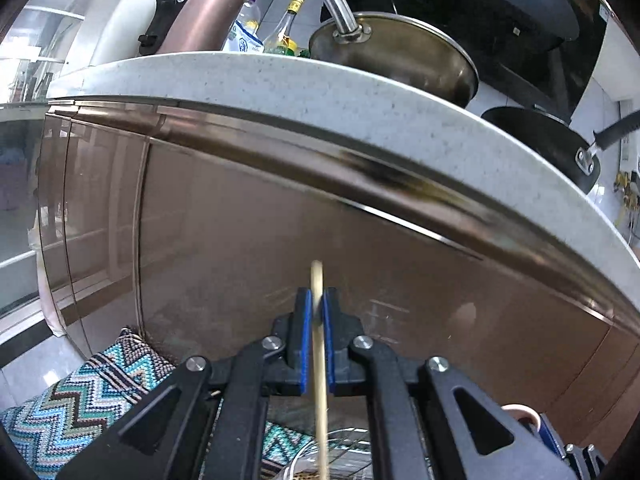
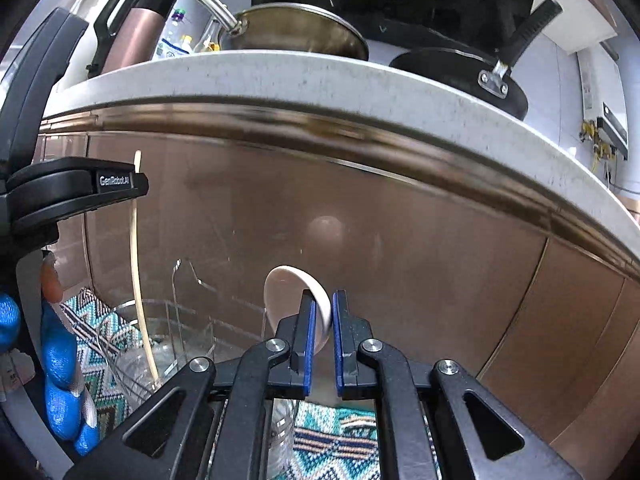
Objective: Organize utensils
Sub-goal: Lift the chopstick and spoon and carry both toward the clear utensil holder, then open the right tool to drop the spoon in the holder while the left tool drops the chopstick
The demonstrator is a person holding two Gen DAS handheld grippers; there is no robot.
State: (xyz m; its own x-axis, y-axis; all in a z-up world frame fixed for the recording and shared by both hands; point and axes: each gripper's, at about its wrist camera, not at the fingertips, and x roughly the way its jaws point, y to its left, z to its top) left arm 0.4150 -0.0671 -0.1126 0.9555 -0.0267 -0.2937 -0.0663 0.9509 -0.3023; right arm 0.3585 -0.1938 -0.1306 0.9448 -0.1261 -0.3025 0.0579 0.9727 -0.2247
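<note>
Pinching between left claw pads, chopstick.

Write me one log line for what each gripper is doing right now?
left gripper: shut on chopstick | right gripper: holding white spoon | both raised facing brown cabinet

"GenRobot.AI" on left gripper body; nothing else legible

A steel pan, a black frying pan and a pink kettle are being supported by the speckled countertop; a zigzag-patterned mat is being shown below.
</note>
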